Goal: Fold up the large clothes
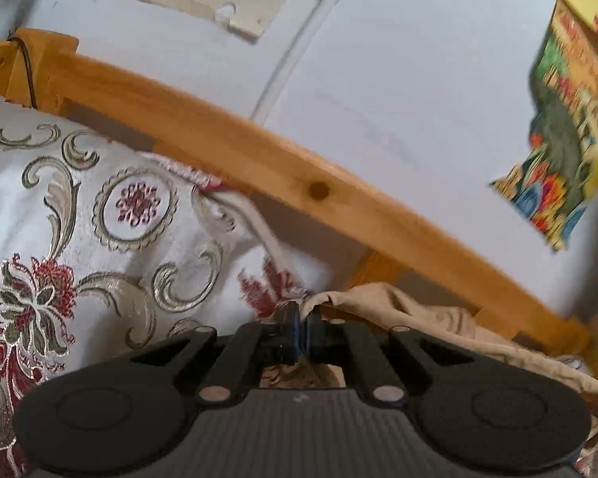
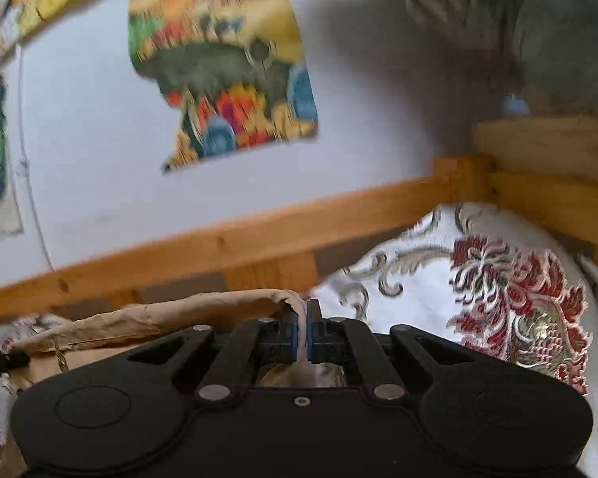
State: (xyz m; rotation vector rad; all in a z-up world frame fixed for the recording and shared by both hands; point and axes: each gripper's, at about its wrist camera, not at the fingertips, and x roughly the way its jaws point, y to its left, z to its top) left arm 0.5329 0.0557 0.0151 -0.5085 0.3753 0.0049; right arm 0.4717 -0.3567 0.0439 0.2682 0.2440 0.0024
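Observation:
A beige garment [image 1: 418,314] hangs between my two grippers above a bed. My left gripper [image 1: 303,318] is shut on one edge of it; the cloth runs off to the right and down. In the right wrist view my right gripper [image 2: 302,314] is shut on another edge of the same garment [image 2: 171,312], which stretches to the left. The lower part of the garment is hidden behind the gripper bodies.
A white bedspread with red and gold flowers [image 1: 99,231] [image 2: 478,302] covers the bed. A wooden bed rail [image 1: 259,159] [image 2: 259,231] runs along a white wall with colourful posters [image 1: 566,127] [image 2: 223,59]. A wooden corner post [image 2: 546,159] stands at right.

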